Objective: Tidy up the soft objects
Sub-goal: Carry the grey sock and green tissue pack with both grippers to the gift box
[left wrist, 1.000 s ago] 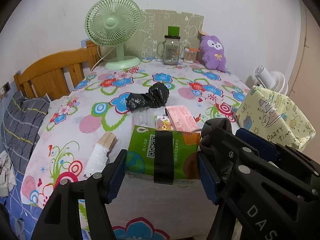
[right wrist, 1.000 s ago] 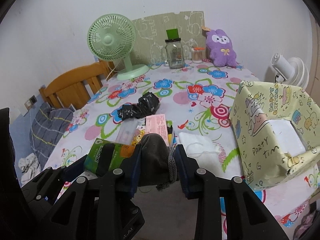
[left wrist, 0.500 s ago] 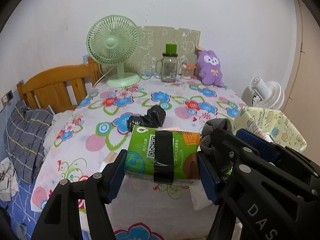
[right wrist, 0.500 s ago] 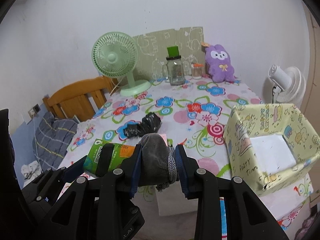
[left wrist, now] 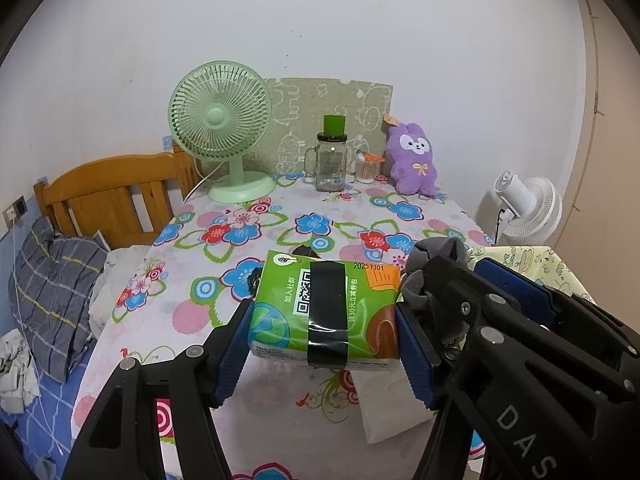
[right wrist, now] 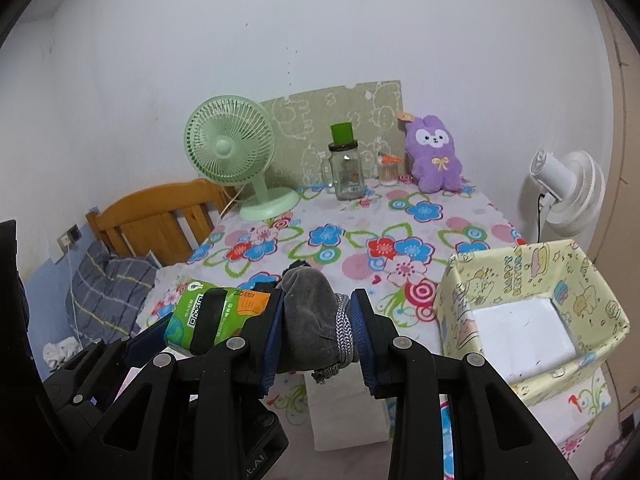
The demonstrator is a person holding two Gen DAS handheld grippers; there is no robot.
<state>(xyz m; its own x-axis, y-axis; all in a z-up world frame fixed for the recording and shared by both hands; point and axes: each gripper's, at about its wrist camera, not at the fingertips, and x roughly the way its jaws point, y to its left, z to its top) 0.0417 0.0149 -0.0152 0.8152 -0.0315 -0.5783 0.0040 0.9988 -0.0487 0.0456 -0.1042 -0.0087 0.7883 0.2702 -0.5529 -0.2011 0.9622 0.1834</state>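
A soft, light tissue pack (left wrist: 324, 312) is gripped at its ends by the left gripper (left wrist: 324, 344); a limp grey sock (right wrist: 316, 320) is pinched mid-bundle by the right gripper (right wrist: 318, 328).

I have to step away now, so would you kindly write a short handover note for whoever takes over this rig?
Left gripper: shut on the green tissue pack, held above the table.
Right gripper: shut on the grey sock, also in the air.
The patterned box sits open at the table's right edge; only its white bottom shows.
Done: both items picked up.
Left: probably drop both in the box, then fetch the black bag and white cloth.
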